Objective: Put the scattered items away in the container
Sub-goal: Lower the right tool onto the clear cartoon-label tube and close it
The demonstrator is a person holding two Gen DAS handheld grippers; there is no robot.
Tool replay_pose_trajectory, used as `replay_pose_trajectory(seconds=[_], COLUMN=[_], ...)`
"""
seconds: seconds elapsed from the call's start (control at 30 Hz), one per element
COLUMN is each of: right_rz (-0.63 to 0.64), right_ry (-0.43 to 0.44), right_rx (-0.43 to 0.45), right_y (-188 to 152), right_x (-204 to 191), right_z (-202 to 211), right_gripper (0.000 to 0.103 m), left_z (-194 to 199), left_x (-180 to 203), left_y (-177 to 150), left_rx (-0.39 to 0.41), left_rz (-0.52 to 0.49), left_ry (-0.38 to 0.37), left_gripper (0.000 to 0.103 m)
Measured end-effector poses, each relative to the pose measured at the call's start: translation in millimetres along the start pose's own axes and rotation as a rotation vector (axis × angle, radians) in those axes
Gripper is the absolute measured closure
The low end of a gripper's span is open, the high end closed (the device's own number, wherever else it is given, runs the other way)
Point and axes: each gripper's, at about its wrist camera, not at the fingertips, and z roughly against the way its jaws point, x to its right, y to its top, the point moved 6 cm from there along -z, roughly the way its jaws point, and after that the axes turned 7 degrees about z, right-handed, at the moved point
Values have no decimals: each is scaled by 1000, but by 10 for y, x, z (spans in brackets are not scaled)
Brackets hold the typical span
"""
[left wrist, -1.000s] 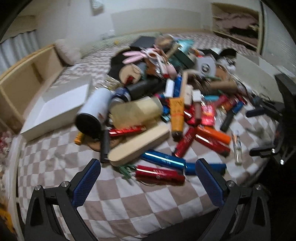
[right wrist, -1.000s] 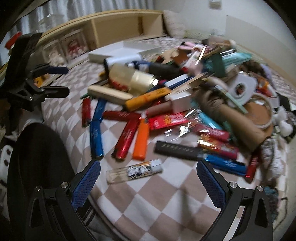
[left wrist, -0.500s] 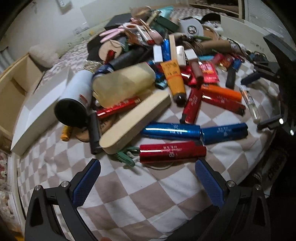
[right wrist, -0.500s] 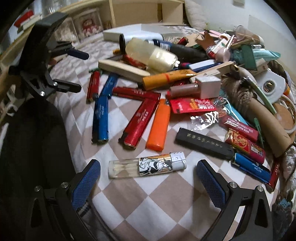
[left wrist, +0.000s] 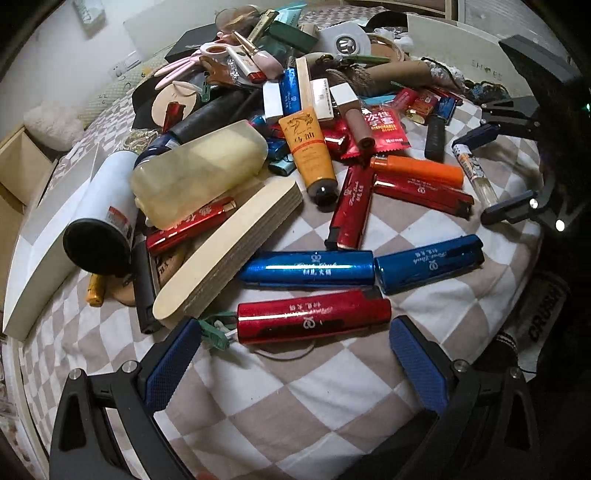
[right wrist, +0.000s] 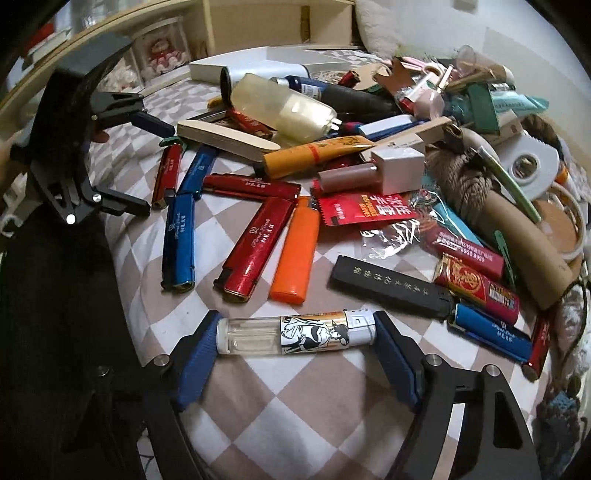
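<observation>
Scattered items lie heaped on a checkered bedspread: many lighters, tubes, bottles and boxes. My right gripper (right wrist: 295,336) is shut lengthwise on a clear lighter with a cartoon print (right wrist: 314,330), its blue pads (right wrist: 195,365) pressing on both ends. The lighter rests on the sheet. In the left wrist view the same gripper (left wrist: 480,173) and clear lighter (left wrist: 474,171) show at the right. My left gripper (left wrist: 295,343) is open, its fingers just short of a red lighter (left wrist: 314,315) lying crosswise. The white open box (left wrist: 33,251) sits at the pile's far left.
Two blue lighters (left wrist: 306,273) lie behind the red one, beside a stack of wooden sticks (left wrist: 236,243). An orange lighter (right wrist: 297,251) and a black lighter (right wrist: 391,286) lie just beyond the clear one. A wooden shelf (right wrist: 258,26) runs behind the box (right wrist: 258,59).
Both grippers have come down and closer to the bedspread. The right gripper's fingers have narrowed onto the ends of the clear lighter. The left gripper has neared the red lighter, still open.
</observation>
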Motion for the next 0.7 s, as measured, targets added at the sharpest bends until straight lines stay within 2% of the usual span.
replay_pose_trajectory(seconds=[0.33,0.5,0.57,0.7], right_rz=[-29,-38,-42,-46], right_ry=[12,19,23,25], right_rx=[4,6,7,7], right_y=[-24,-21,-20,-25], right_x=[36,45,49,44], right_z=[16,14,11,7], right_gripper=[22,22,22,22], left_z=[187,327,315,141], left_x=[-38,58,105,177], left_y=[37,88,114,108], left_rx=[58,102,94,28], left_rz=[28,-7,-24,-61], left_ry=[-44,-81,-99,-111], left_gripper=[0,0,0,0])
